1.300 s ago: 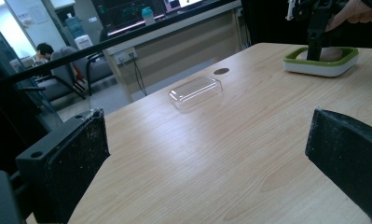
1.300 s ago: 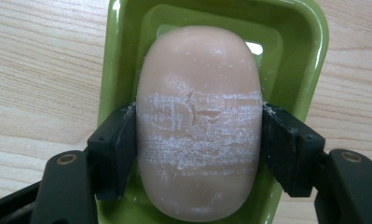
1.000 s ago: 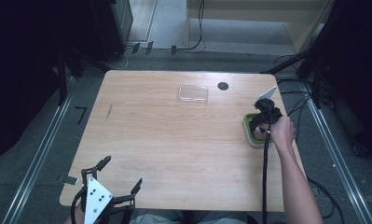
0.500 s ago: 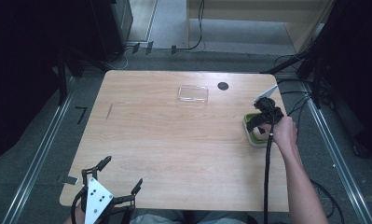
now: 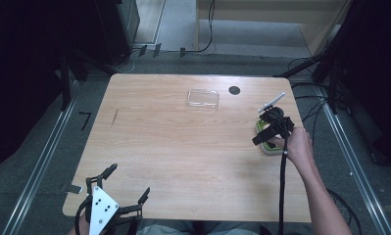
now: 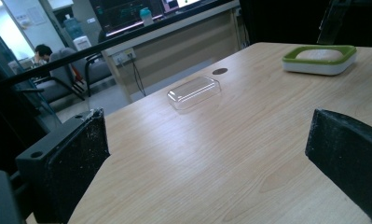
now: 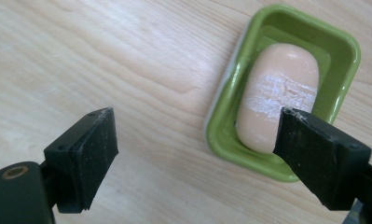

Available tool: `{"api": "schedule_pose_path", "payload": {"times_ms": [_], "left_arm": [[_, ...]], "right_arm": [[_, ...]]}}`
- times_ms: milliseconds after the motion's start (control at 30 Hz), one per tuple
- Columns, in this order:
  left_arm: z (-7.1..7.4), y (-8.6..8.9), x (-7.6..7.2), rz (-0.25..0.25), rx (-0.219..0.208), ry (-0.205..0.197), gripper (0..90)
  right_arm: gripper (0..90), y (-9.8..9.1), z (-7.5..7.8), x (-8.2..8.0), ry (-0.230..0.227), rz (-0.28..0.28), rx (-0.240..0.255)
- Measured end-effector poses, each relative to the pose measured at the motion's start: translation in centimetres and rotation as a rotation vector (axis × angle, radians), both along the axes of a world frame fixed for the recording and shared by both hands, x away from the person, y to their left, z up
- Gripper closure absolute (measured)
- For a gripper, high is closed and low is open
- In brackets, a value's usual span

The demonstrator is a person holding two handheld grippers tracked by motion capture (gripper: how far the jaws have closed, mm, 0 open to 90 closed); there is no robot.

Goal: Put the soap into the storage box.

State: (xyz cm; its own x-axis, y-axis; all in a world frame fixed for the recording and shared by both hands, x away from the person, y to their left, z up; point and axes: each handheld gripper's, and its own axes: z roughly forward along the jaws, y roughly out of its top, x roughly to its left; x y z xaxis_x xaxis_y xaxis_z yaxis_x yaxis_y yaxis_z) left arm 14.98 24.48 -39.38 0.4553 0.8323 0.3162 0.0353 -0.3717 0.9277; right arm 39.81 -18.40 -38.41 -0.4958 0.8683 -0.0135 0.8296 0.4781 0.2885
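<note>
The right hand-held gripper [image 5: 271, 131] hangs over the green rectangular plastic soap dish [image 7: 293, 88], which stands near the right edge of the pale wooden bench [image 5: 183, 142]. Its jaws have just been opening and now stand spread with nothing between them; in the right gripper view one jaw is off to the side of the dish over bare wood and the other is over the dish's near rim. A pale pink oval bar of soap [image 7: 279, 95] lies inside the dish, lengthwise, with a whitish scuffed patch across its top. The clear rectangular plastic lid [image 5: 203, 98] lies flat on the bench, well apart from the dish and toward the far edge, with a small round dark hole [image 5: 234, 90] in the benchtop between the two. The left hand-held gripper [image 5: 119, 193] sits at the near edge of the bench, far from the dish, its jaws spread wide and empty.
</note>
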Motion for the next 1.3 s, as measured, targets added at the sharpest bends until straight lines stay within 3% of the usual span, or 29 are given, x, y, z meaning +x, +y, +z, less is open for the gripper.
{"api": "schedule_pose_path", "payload": {"times_ms": [233, 600, 967, 1300], "left_arm": [[0.0, 0.0, 0.0, 0.001, 0.002, 0.000, 0.0], [0.0, -0.1, 0.0, 0.001, 0.001, 0.000, 0.0], [0.0, -0.1, 0.0, 0.000, 0.001, 0.001, 0.0], [0.0, -0.1, 0.0, 0.001, 0.000, 0.001, 0.0]], "right_arm": [[12.8, 2.1, 1.4, -3.1, -0.028, 0.093, -0.030], [12.8, 4.1, 0.7, -6.0, -0.022, 0.186, -0.065], [12.8, 6.0, -1.3, -9.4, 0.008, 0.271, -0.077], [12.8, 7.6, -4.6, -11.9, 0.077, 0.340, -0.098]]}}
